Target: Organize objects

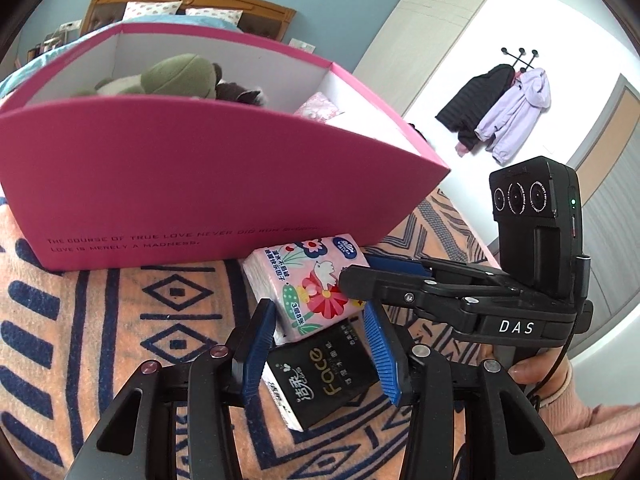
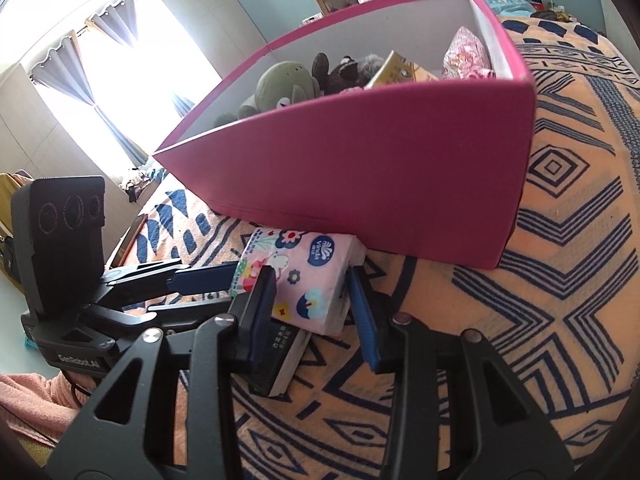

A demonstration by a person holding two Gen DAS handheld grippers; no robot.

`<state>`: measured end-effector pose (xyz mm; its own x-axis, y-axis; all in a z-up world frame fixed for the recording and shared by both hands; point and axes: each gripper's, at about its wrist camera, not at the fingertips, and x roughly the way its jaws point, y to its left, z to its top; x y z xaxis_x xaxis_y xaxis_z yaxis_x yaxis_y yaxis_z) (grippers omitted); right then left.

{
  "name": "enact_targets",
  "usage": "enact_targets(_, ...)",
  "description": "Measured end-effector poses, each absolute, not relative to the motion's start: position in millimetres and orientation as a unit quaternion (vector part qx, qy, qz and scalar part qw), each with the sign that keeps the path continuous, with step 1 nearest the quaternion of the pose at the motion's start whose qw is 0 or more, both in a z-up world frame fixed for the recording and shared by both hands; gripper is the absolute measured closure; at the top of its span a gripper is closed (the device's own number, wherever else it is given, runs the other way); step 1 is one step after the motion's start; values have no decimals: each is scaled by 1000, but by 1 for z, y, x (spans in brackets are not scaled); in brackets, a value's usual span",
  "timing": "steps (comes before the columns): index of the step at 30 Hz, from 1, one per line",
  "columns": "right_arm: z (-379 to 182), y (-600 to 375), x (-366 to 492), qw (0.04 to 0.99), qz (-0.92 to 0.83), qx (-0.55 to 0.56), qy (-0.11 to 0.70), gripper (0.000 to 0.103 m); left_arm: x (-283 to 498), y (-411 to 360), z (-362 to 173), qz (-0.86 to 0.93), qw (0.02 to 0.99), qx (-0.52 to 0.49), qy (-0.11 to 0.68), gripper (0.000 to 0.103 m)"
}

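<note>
A pink floral tissue pack (image 1: 310, 282) lies on the patterned blanket against the pink box (image 1: 160, 168), partly over a black "Face" tissue pack (image 1: 324, 376). My left gripper (image 1: 316, 354) is open, its blue fingers on either side of the black pack. My right gripper (image 2: 314, 312) is open around the pink pack (image 2: 308, 276), the black pack (image 2: 280, 354) showing under its left finger. The right gripper also shows in the left wrist view (image 1: 360, 284), reaching in from the right. The box (image 2: 380, 168) holds plush toys (image 2: 286, 84) and other packs.
The orange and navy blanket (image 2: 560, 280) covers the bed. A wooden headboard and pillows (image 1: 180, 8) lie behind the box. Coats (image 1: 504, 108) hang on the wall at right. A curtained window (image 2: 100, 60) is at left.
</note>
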<state>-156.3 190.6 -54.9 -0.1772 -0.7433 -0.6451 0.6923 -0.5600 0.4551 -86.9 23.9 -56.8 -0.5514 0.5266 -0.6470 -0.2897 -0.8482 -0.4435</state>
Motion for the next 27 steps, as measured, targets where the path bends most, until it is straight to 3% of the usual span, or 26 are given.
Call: enact_targets(27, 4, 213, -132, 495, -790, 362, -19, 61, -54, 26, 5, 906, 250, -329, -95, 57)
